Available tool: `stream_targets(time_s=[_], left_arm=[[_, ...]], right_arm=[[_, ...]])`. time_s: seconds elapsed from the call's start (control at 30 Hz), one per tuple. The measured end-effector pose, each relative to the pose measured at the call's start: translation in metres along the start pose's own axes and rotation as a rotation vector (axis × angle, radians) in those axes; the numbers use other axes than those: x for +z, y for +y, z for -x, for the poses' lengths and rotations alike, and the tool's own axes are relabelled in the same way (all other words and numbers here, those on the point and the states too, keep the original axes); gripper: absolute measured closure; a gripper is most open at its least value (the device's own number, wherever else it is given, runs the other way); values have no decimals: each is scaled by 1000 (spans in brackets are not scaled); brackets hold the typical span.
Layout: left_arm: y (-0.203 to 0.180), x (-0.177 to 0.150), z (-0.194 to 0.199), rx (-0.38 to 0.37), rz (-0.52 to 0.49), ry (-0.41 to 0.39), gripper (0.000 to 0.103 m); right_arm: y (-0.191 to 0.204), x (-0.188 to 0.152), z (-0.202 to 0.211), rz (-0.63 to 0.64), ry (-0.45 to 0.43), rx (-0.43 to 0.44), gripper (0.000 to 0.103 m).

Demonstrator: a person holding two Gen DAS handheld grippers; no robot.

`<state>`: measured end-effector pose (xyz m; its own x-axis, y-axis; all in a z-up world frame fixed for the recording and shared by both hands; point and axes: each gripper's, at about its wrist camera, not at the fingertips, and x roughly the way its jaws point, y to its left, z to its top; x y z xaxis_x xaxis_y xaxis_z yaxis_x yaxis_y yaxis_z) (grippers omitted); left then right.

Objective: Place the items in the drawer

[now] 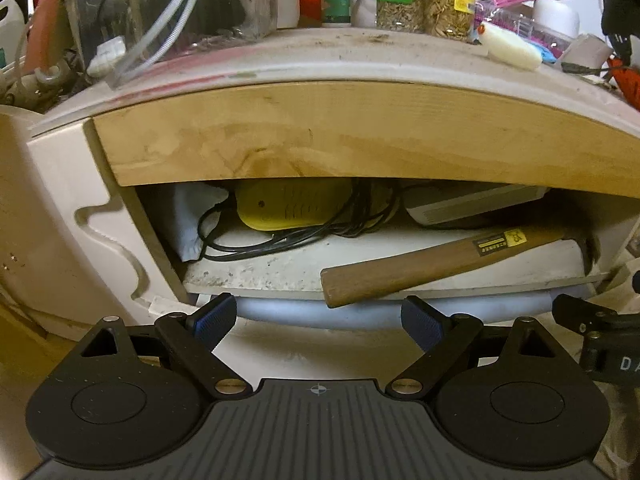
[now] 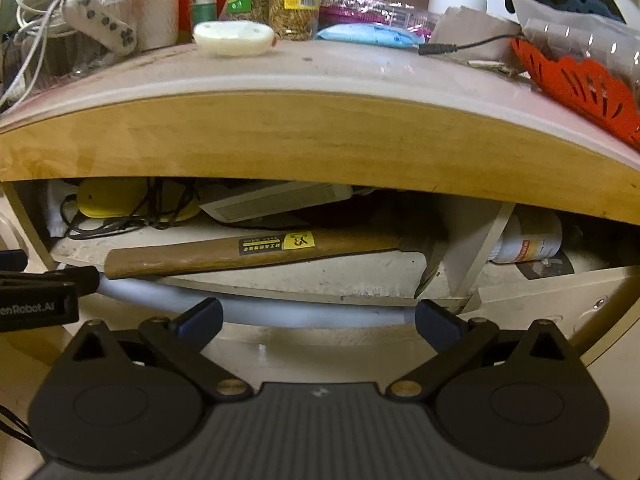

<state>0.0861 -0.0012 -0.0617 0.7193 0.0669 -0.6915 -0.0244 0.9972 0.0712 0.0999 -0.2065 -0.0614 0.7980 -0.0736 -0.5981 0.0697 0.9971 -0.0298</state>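
A drawer point(image 1: 256, 280) stands pulled out under a wooden apron point(image 1: 320, 132); it also shows in the right wrist view point(image 2: 280, 280). A wooden-handled hammer point(image 1: 432, 264) lies across its front edge, handle end overhanging; it shows in the right wrist view point(image 2: 248, 254) too. A yellow device point(image 1: 292, 204) with black cable point(image 1: 280, 236) lies at the drawer's back left. My left gripper point(image 1: 318, 322) is open and empty just before the drawer's grey handle bar point(image 1: 360, 310). My right gripper point(image 2: 318, 320) is open and empty before the same bar point(image 2: 280, 312).
The tabletop point(image 1: 360, 52) above is crowded with bottles, jars, cables, a white sponge point(image 1: 508, 46) and an orange mat point(image 2: 580, 84). A white box point(image 1: 472, 204) lies deep in the drawer. A neighbouring compartment holds a white bottle point(image 2: 528, 240).
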Motion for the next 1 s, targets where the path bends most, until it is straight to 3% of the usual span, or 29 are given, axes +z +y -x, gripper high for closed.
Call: stream_targets(time_s=[0.77,1.0], left_arm=[[-6,-1,-38,-14,-39,34,12],[-10,-4,-38,-9,-129,32,12]], right_arm=[[-6,-6,-46,-3,54,-9,0],[0,-6,-45,82,67,15,0]])
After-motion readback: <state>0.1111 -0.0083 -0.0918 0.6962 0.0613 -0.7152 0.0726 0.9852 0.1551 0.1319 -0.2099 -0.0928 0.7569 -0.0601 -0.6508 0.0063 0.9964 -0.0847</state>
